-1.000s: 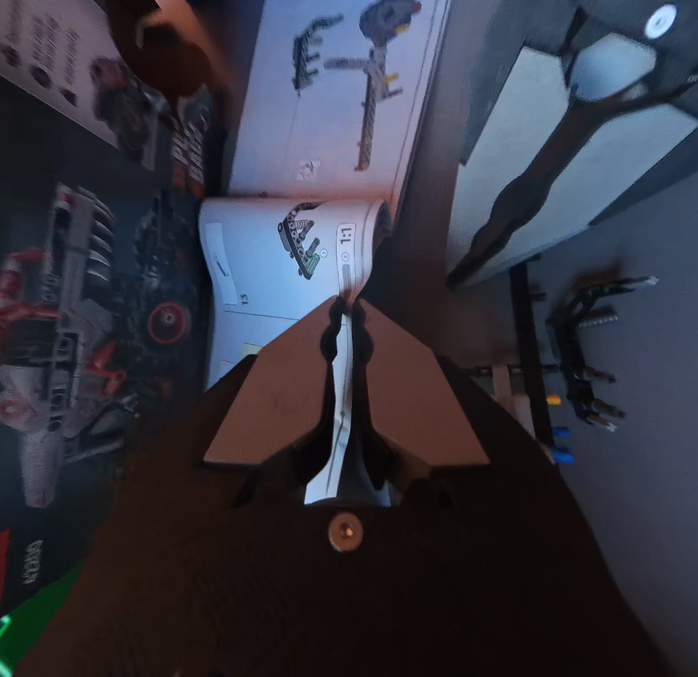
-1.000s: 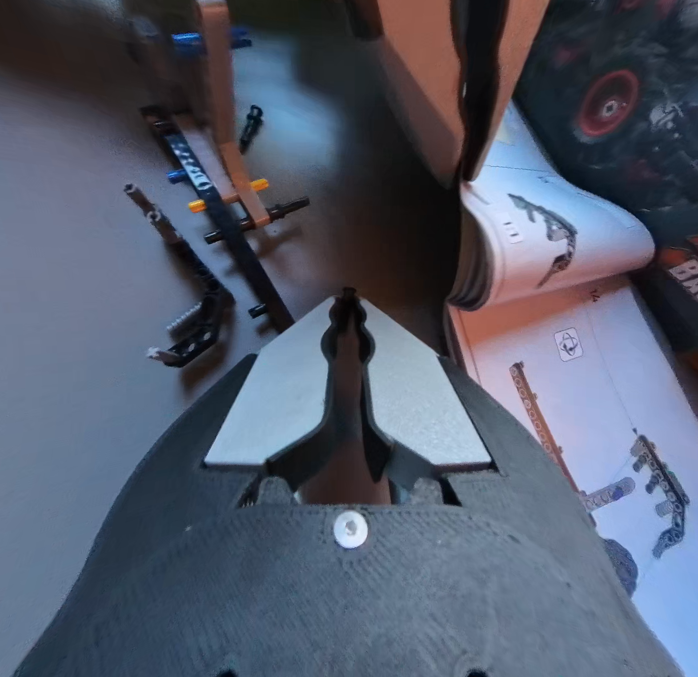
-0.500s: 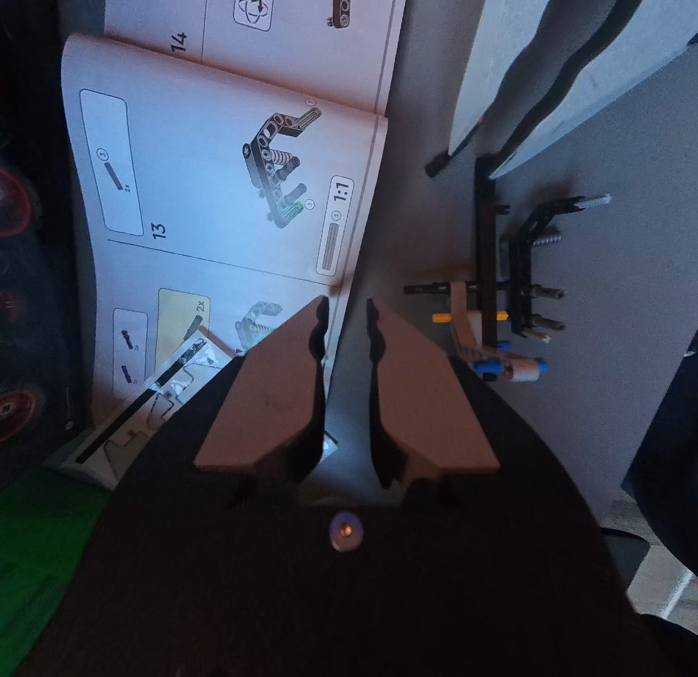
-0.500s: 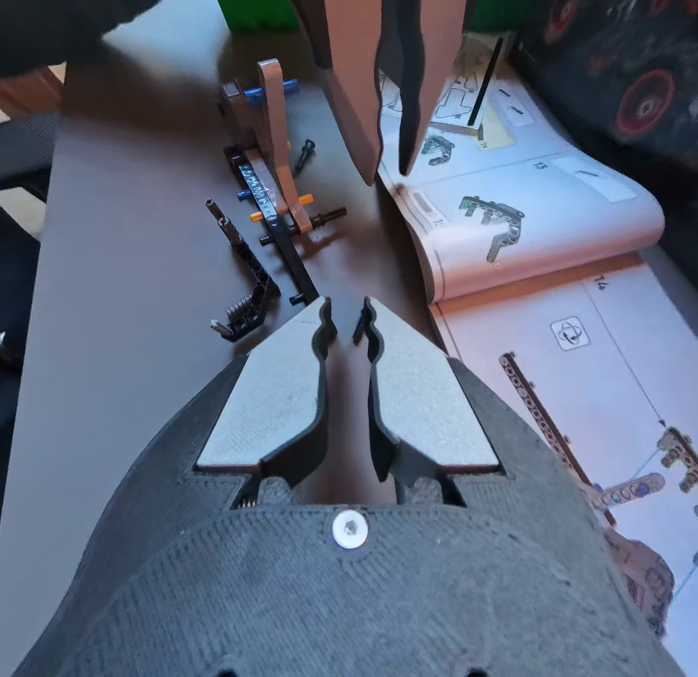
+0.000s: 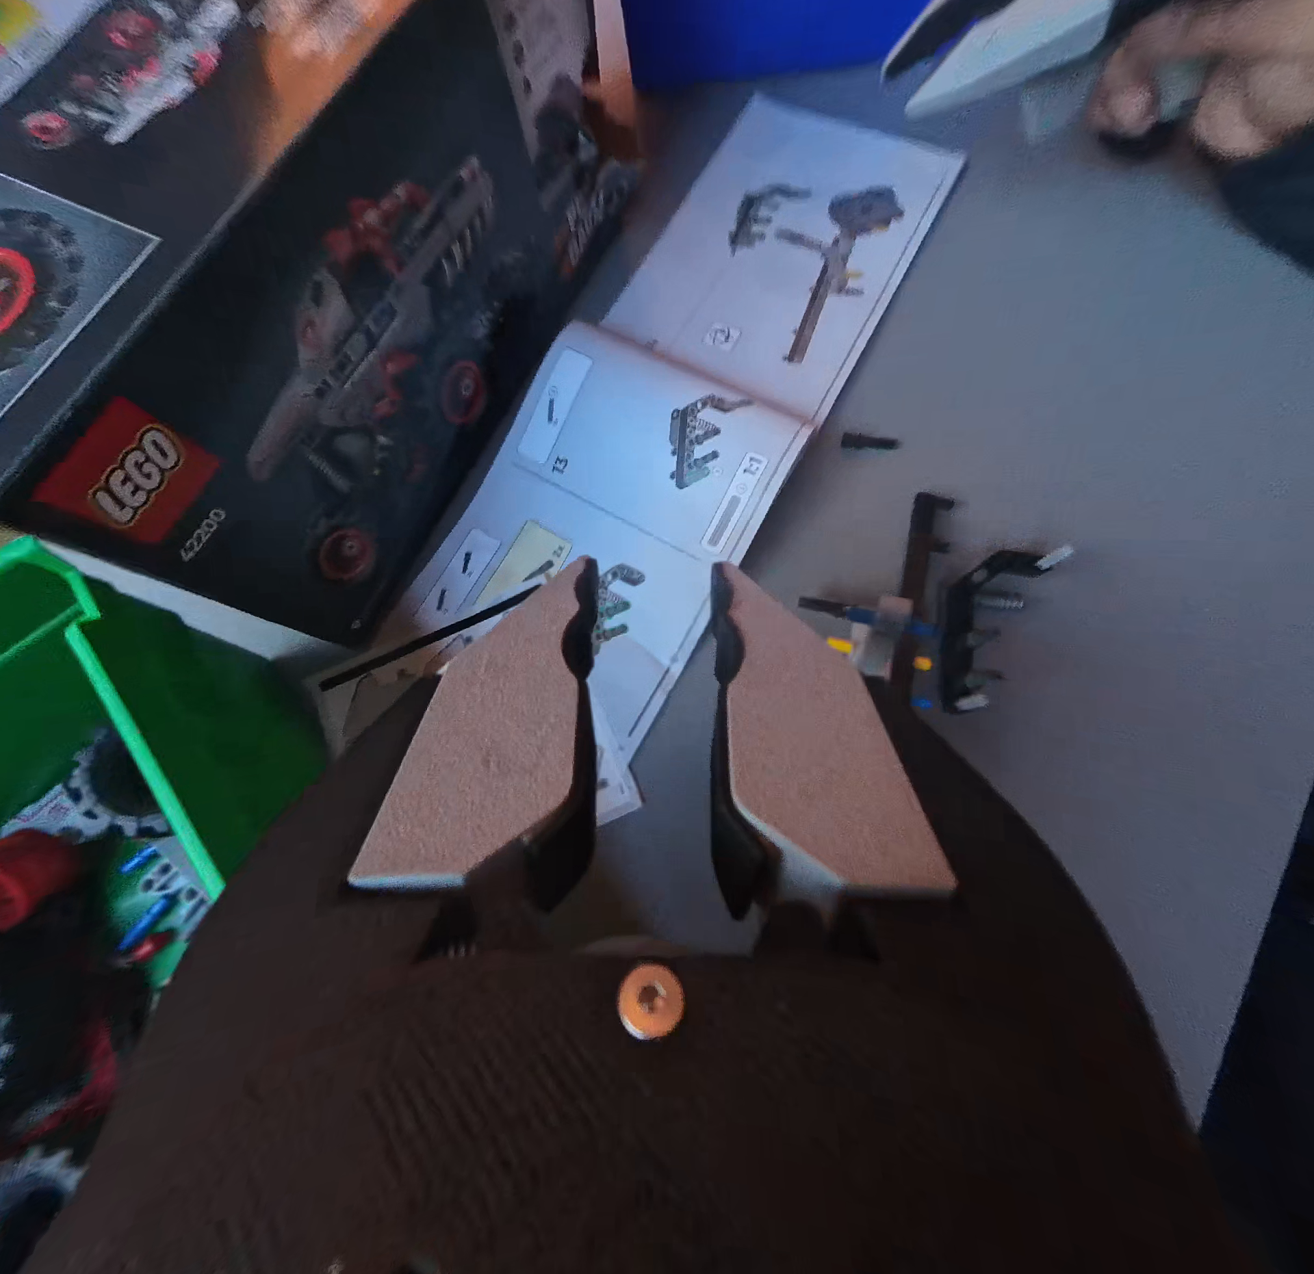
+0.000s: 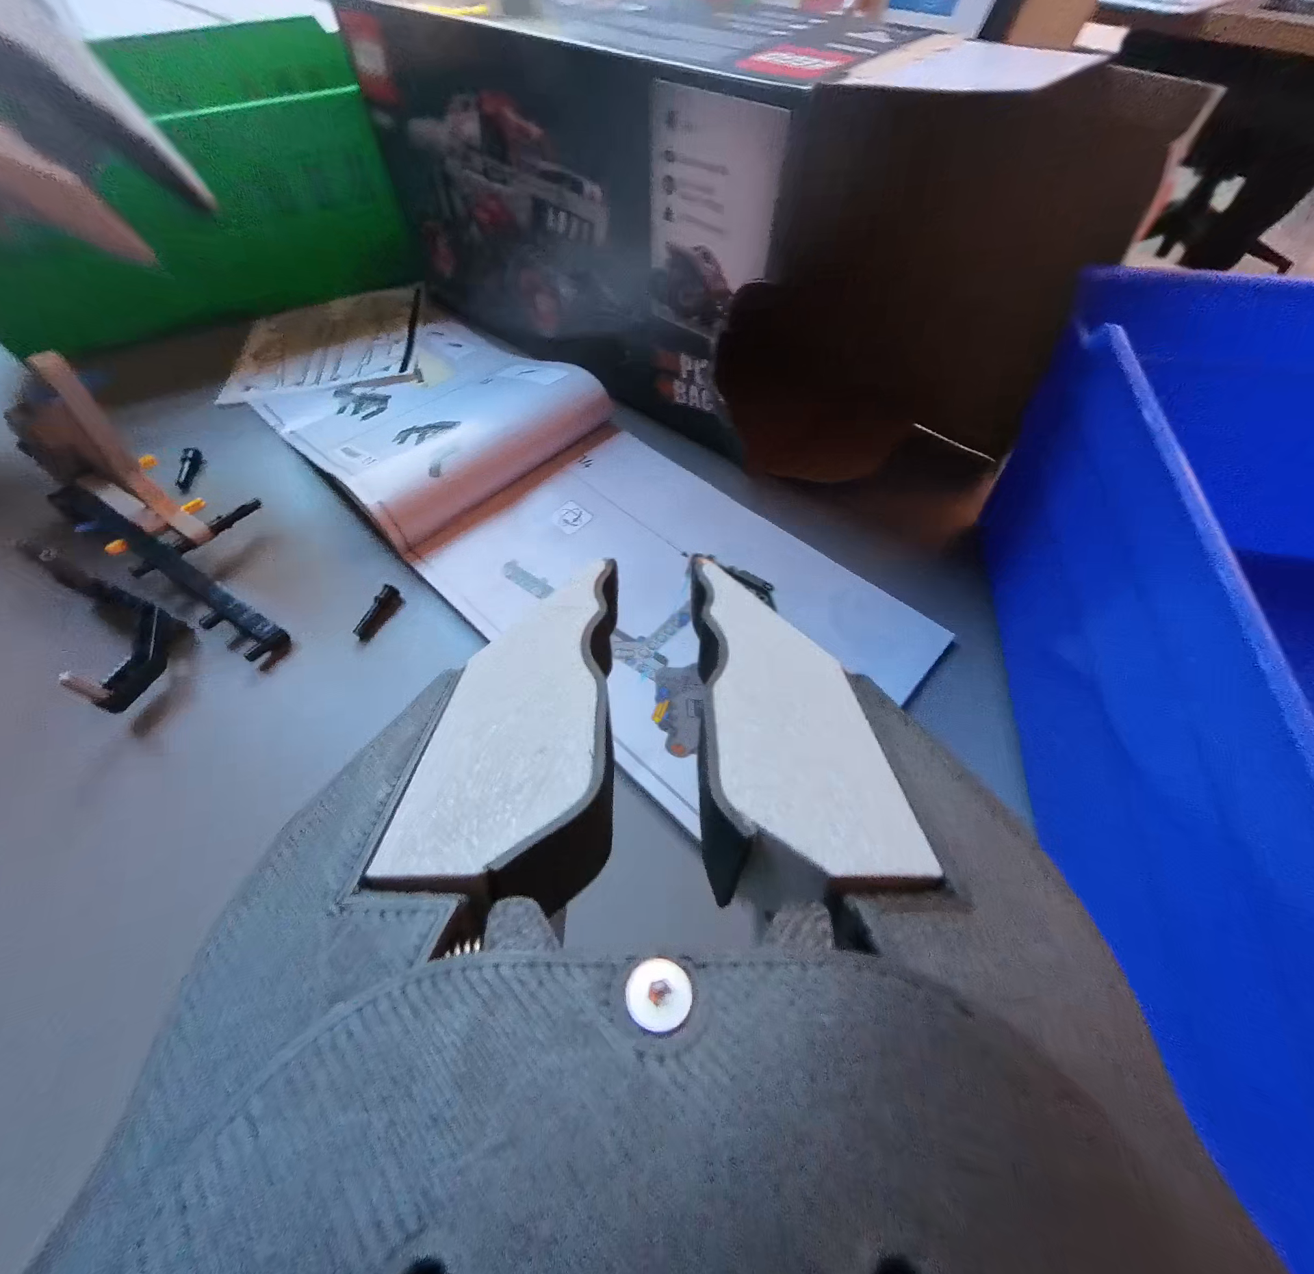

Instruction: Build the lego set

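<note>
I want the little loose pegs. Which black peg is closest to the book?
The black peg lying beside the open booklet. The other peg sits farther off, by the half-built piece.

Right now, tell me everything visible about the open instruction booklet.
The instruction booklet lies open and flat on the grey table, against the dark set box. Its white paper pages show printed assembly diagrams; one side bulges upward near the spine. A thin black rod rests on its far end. Neither gripper touches it.

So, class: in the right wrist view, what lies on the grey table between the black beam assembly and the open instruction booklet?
One small loose black pin lies between the black beam assembly and the open instruction booklet, seen in the right wrist view.
</note>
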Motion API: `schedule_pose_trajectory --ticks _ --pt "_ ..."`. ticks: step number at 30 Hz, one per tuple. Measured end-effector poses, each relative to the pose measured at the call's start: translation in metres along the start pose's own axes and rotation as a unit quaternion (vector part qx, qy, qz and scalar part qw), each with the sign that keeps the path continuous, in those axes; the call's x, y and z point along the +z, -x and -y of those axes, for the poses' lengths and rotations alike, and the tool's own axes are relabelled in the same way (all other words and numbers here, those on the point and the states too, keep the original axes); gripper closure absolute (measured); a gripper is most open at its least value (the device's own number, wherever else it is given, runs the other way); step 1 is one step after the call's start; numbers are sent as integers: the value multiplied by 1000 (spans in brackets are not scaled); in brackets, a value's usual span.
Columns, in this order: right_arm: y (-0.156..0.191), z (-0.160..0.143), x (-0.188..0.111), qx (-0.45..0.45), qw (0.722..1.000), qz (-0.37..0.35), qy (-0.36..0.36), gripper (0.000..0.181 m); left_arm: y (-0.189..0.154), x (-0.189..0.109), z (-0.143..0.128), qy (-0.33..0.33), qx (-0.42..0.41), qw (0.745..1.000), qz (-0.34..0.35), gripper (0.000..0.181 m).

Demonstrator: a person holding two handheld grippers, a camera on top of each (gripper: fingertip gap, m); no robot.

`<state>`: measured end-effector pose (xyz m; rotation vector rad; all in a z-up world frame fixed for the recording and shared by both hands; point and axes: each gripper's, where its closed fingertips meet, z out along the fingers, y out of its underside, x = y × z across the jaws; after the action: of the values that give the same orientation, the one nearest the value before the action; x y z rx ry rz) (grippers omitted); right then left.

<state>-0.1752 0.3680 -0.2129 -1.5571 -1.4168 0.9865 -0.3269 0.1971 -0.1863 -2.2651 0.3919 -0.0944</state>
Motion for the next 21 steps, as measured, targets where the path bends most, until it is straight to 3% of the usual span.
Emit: schedule_pose_trajectory --ticks 1,9,21 --pt "-3 0 0 8 1000 -5 -1 164 -3 -4 2 -26 -7 1000 2 153" --pt "0 -5 10 8 1000 0 5 162 -12 -16 15 -152 -114 981 -36 154" --pt "-22 -6 2 14 998 -55 -6 162 -22 -9 16 -173 -102 978 -53 156"
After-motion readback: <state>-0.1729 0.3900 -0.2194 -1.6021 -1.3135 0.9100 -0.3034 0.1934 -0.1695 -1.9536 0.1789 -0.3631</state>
